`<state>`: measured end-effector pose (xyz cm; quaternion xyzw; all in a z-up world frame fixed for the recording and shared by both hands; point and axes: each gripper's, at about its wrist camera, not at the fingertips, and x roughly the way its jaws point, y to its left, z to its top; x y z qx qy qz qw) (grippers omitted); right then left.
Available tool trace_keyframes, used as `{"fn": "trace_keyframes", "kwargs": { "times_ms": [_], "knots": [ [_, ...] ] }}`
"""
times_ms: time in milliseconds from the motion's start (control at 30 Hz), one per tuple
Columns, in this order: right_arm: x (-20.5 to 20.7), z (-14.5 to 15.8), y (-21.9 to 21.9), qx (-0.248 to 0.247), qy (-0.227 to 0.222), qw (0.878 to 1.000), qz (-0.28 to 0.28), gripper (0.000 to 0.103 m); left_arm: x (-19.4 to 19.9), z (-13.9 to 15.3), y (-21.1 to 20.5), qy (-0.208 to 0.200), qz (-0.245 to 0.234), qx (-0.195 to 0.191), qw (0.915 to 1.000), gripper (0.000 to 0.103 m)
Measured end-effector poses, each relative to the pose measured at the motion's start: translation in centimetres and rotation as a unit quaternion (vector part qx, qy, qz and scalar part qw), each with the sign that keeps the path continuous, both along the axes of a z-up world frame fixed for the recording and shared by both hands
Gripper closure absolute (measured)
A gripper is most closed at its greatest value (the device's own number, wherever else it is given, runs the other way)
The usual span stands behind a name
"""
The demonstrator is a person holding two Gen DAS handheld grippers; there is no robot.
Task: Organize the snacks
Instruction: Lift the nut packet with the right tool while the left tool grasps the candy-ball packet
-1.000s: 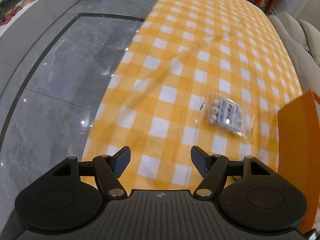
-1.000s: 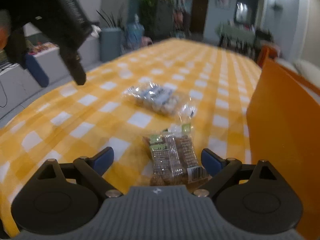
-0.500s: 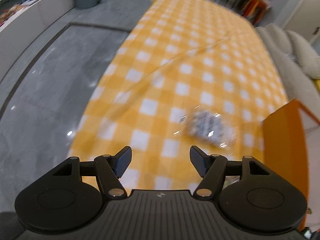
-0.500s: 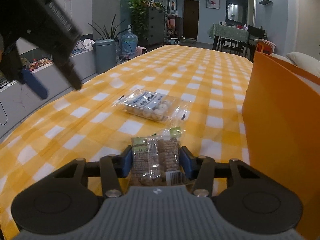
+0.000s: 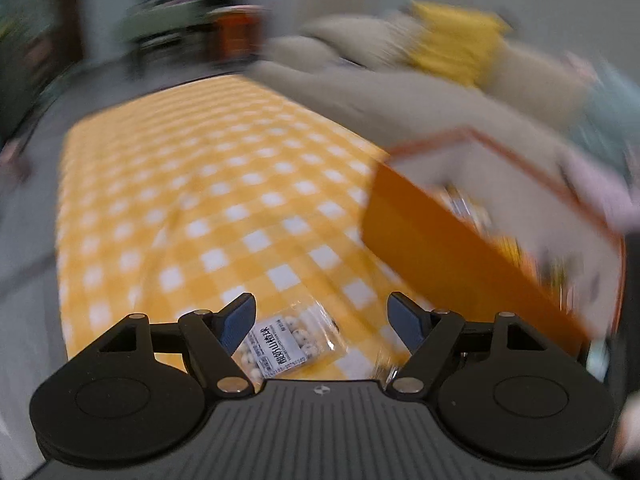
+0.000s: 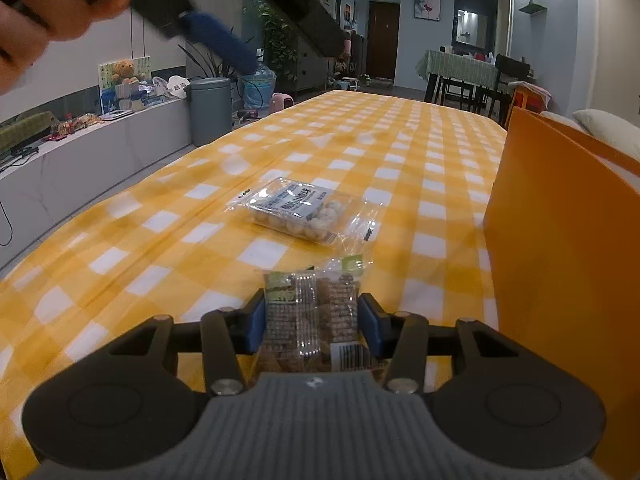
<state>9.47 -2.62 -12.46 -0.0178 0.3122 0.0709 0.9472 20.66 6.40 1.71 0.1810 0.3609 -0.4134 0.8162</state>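
Blue walls [image 6: 552,40], dining table [image 6: 464,66] (green cloth), bin [image 6: 210,108]

My left-wrist view is motion-blurred: contents of the orange box [image 5: 460,248] are unreadable smears, and the sofa [image 5: 400,80] behind lacks detail. My gripper body hides the near end of the white-ball packet [image 5: 280,346]. In the right-wrist view, the box runs off the right edge.

Brown snack pack [image 6: 312,320] clamped; ball pack [image 6: 298,210] flat on cloth.
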Motion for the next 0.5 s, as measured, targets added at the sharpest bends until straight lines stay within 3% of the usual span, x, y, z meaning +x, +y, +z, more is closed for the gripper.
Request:
{"fn": "trace_keyframes", "kwargs": {
  "times_ms": [67, 167, 233, 367, 500],
  "knots": [
    [0.0, 0.0, 0.0, 0.000, 0.000, 1.000, 0.000, 0.056, -0.1, -1.3, -1.3, -0.015, -0.063, 0.065, 0.9958, 0.015],
    [0.0, 0.0, 0.0, 0.001, 0.000, 1.000, 0.000, 0.056, -0.2, -3.1, -2.5, -0.054, -0.133, 0.141, 0.9795, 0.015],
    [0.0, 0.0, 0.0, 0.001, 0.001, 1.000, 0.001, 0.056, -0.4, -4.1, -3.2, -0.083, -0.177, 0.172, 0.9656, 0.015],
    [0.0, 0.0, 0.0, 0.003, 0.001, 1.000, 0.001, 0.056, 0.2, -5.8, -5.0, -0.062, -0.245, 0.233, 0.9392, 0.015],
    [0.0, 0.0, 0.0, 0.003, 0.001, 1.000, 0.001, 0.056, 0.5, -7.2, -5.8, -0.084, -0.301, 0.286, 0.9060, 0.015]
  ]
}}
